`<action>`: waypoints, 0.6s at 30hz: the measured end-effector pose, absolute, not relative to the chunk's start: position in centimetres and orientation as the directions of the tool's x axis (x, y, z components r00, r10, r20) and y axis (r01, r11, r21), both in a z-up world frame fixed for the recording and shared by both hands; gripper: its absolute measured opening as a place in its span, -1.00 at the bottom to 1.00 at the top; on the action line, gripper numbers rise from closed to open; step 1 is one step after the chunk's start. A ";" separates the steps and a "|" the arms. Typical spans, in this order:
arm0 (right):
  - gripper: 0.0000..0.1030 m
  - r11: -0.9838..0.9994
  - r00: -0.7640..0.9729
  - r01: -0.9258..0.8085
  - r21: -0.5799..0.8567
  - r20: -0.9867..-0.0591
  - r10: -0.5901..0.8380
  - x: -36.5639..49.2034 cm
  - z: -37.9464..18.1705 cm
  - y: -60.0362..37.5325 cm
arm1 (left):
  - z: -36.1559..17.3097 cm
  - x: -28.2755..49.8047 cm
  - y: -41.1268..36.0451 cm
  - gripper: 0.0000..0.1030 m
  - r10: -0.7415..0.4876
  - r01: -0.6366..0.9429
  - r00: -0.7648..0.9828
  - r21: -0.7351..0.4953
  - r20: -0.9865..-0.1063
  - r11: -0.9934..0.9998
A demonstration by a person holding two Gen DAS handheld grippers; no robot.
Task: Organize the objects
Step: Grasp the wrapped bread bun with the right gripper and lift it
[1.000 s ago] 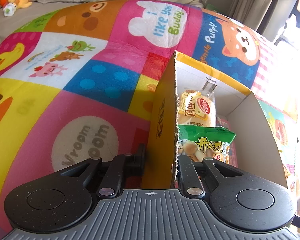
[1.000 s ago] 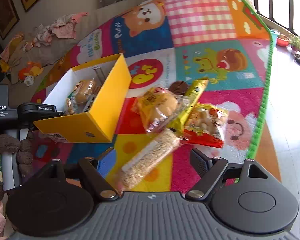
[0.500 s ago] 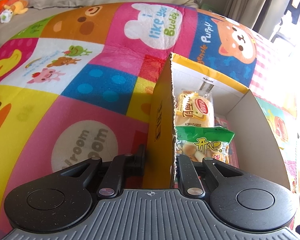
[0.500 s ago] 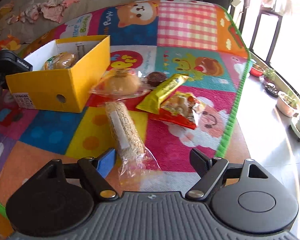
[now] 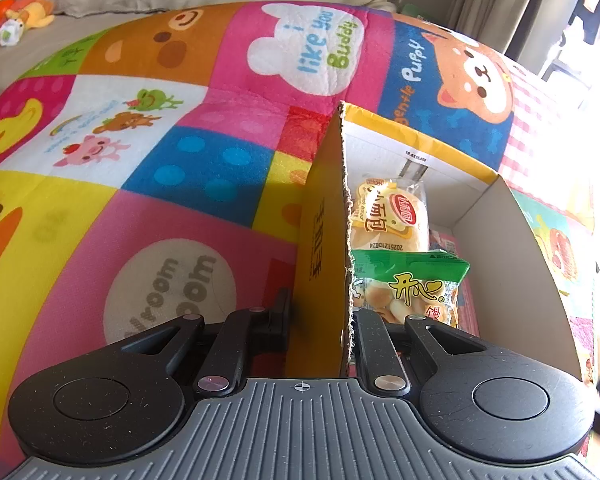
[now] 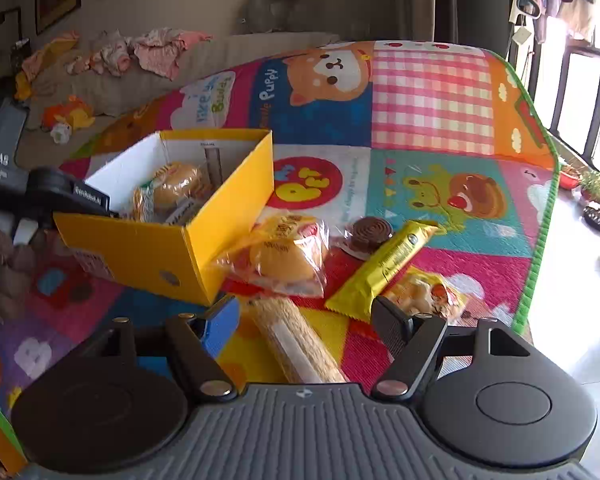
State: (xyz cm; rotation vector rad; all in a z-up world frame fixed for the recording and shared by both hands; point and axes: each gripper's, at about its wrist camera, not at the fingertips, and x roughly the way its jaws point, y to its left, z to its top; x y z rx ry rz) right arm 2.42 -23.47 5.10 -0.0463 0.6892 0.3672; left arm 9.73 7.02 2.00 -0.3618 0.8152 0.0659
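the left gripper [image 5: 319, 312] points steeply downward, its two black fingers [image 5: 370, 320] drawn close and clamped on the wall of the yellow box [image 5: 320, 240], one finger outside, one inside. the right gripper [image 6: 306, 316] also tilts downward; its jaws have just been closing, yet stand apart, astride the long cereal bar [image 6: 296, 344] without pressing it.

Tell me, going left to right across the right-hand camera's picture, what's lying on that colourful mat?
yellow box → bun in clear wrapper → brown spiral snack → yellow bar packet → orange snack bag. The long grainy bar lies nearer, between the open fingers, so I leave it out of the order.
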 end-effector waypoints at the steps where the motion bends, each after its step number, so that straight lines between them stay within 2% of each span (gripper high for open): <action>1: 0.43 0.930 0.700 -0.345 0.125 -0.626 0.344 3.5 5.3 -23.6 | 2.0 9.7 7.0 -0.70 -0.080 -0.195 0.687 -0.290 -0.722 0.937; 6: 0.43 0.893 0.631 -0.270 0.359 -0.635 0.446 9.8 4.5 -24.7 | 2.0 9.7 7.0 -0.70 -0.083 -0.191 0.688 -0.290 -0.721 0.938; 10: 0.43 0.861 0.542 -0.231 0.453 -0.675 0.500 13.0 1.9 -24.6 | 2.0 9.7 7.1 -0.70 -0.089 -0.188 0.690 -0.296 -0.719 0.936; 13: 0.28 0.871 0.536 -0.253 0.421 -0.689 0.489 12.7 1.2 -23.5 | 2.0 9.7 7.0 -0.70 -0.087 -0.185 0.690 -0.292 -0.718 0.938; 14: 0.17 0.882 0.544 -0.262 0.393 -0.695 0.471 12.4 1.3 -23.2 | 2.0 9.7 7.0 -0.70 -0.086 -0.184 0.690 -0.289 -0.719 0.939; 18: 0.06 0.909 0.578 -0.264 0.323 -0.701 0.417 11.0 2.5 -23.3 | 2.0 9.8 7.0 -0.70 -0.084 -0.185 0.689 -0.286 -0.720 0.940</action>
